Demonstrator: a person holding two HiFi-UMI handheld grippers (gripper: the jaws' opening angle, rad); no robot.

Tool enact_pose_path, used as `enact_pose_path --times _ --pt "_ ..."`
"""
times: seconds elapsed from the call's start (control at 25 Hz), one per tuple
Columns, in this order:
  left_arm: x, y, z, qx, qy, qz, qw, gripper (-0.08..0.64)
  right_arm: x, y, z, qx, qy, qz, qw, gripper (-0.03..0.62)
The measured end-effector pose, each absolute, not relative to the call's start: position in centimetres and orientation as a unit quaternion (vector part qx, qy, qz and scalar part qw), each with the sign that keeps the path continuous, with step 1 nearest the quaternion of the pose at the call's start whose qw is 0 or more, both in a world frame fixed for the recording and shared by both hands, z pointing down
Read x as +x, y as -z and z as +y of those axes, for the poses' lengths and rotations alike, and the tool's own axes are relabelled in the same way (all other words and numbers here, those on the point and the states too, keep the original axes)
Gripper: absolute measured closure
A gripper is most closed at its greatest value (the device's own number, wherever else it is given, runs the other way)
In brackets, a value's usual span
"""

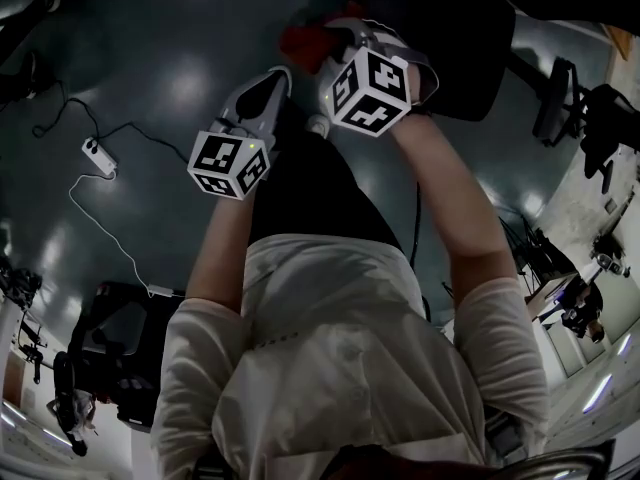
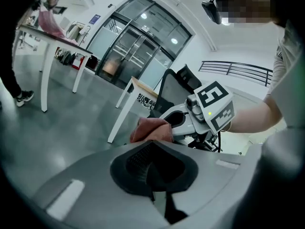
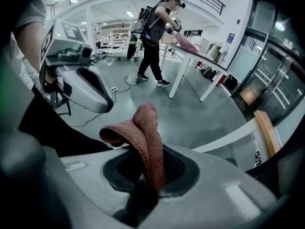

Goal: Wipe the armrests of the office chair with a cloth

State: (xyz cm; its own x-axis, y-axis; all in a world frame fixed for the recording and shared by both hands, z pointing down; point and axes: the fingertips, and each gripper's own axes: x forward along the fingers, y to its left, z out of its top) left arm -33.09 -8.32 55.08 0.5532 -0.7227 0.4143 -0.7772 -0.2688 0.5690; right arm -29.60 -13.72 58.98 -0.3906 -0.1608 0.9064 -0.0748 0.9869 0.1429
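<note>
A reddish-pink cloth hangs folded from my right gripper, whose jaws are shut on it. In the head view that right gripper is held out in front of my body, and the cloth shows at its tip. My left gripper is just left of it, jaws shut with nothing between them. From the left gripper view, the cloth and right gripper are close ahead. A black office chair stands beyond both grippers, its armrest to the right, apart from the cloth.
A white power strip and its cable lie on the grey floor at left. Dark equipment sits at lower left. White tables stand around, and another person works at one. Glass doors lie beyond.
</note>
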Motion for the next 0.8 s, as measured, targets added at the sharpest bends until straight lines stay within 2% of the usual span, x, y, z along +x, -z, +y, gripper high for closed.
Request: enact_pose_path --times 0.24,0.4,0.64,0.8 --pt "-32.3 -54.4 -5.2 0.793 -0.031 -0.481 0.373 0.548 -28.7 -58.5 -8.9 0.057 0.037 -0.837 0.543 0.540" --pt "-31.8 -54.3 -3.3 0.792 -0.035 -0.482 0.373 0.548 -27.9 -58.5 -5.4 0.049 -0.013 -0.844 0.534 0.541" --pt "-31.2 -50.9 -4.0 0.807 -0.040 -0.483 0.337 0.548 -26.2 -53.6 -4.8 0.148 -0.060 -0.879 0.450 0.541" --pt "-28.4 -46.3 -6.7 0.837 -0.035 -0.458 0.298 0.548 -21.2 -48.1 -7.4 0.277 -0.086 -0.879 0.379 0.541"
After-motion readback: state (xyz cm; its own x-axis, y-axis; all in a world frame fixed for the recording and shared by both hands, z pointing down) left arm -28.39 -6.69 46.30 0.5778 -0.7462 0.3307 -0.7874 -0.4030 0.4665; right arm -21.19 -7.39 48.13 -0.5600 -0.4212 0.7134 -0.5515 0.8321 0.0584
